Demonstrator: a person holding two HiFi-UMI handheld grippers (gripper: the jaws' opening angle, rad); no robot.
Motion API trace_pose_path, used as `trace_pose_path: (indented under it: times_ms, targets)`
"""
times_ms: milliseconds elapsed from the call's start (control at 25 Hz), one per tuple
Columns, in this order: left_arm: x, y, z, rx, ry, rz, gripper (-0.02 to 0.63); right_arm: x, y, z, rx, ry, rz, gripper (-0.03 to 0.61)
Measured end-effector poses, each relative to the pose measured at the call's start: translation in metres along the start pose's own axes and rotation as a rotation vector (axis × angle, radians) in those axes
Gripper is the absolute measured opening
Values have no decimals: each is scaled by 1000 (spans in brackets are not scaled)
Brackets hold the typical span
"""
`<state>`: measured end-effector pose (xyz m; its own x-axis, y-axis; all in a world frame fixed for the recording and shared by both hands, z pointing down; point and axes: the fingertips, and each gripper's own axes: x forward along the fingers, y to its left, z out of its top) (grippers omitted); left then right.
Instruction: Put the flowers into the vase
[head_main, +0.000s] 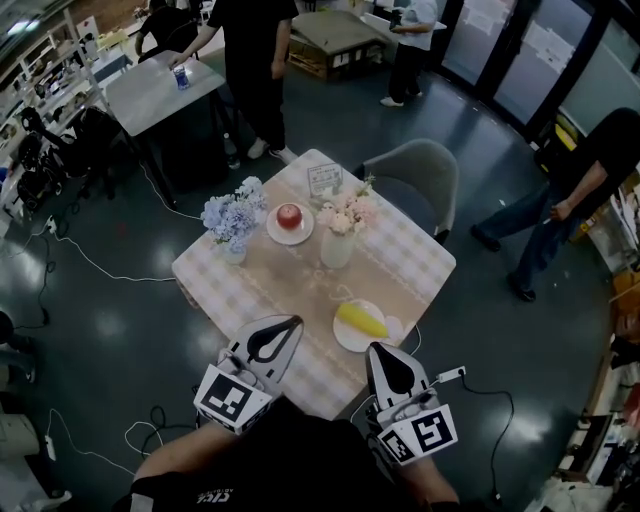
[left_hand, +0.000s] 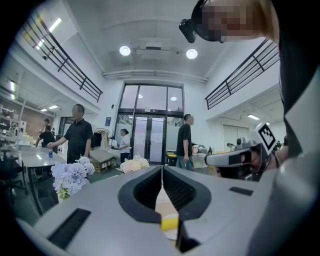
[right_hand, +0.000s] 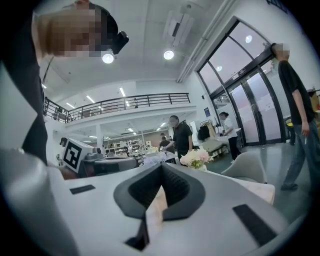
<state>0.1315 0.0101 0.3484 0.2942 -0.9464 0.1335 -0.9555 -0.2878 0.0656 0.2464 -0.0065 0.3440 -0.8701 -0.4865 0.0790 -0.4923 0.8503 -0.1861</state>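
Observation:
A square table (head_main: 420, 262) with a checked cloth carries pink flowers (head_main: 345, 212) standing in a white vase (head_main: 336, 250). Pale blue flowers (head_main: 232, 216) stand in a small vase at the table's left. My left gripper (head_main: 295, 323) hovers over the near table edge, shut and empty. My right gripper (head_main: 375, 350) is beside it, near a plate, also shut with nothing held. In the left gripper view the jaws (left_hand: 161, 170) meet, with the blue flowers (left_hand: 70, 176) and pink flowers (left_hand: 134, 164) beyond. The right gripper view shows closed jaws (right_hand: 161, 167) and the pink flowers (right_hand: 195, 158).
A red apple on a plate (head_main: 289, 217), a small sign card (head_main: 324, 178) and a plate with something yellow (head_main: 360, 322) share the table. A grey chair (head_main: 415, 175) stands behind it. People stand around, a second table (head_main: 160, 88) is at far left, and cables (head_main: 100, 270) lie on the floor.

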Motion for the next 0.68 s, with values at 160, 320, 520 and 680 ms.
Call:
trace_pose_path:
  times_ms: [160, 320, 520, 680]
  targets:
    - [2, -1, 4, 14, 2, 3, 18, 0, -1, -2, 7, 7, 3, 25]
    - [4, -1, 8, 11, -6, 2, 18, 3, -1, -5, 5, 16, 11, 25]
    - [4, -7, 4, 2, -15, -34, 18, 5, 1, -7, 6, 24, 22, 25]
    - [3, -4, 3, 8, 0, -24, 18, 7, 2, -6, 7, 24, 29, 24]
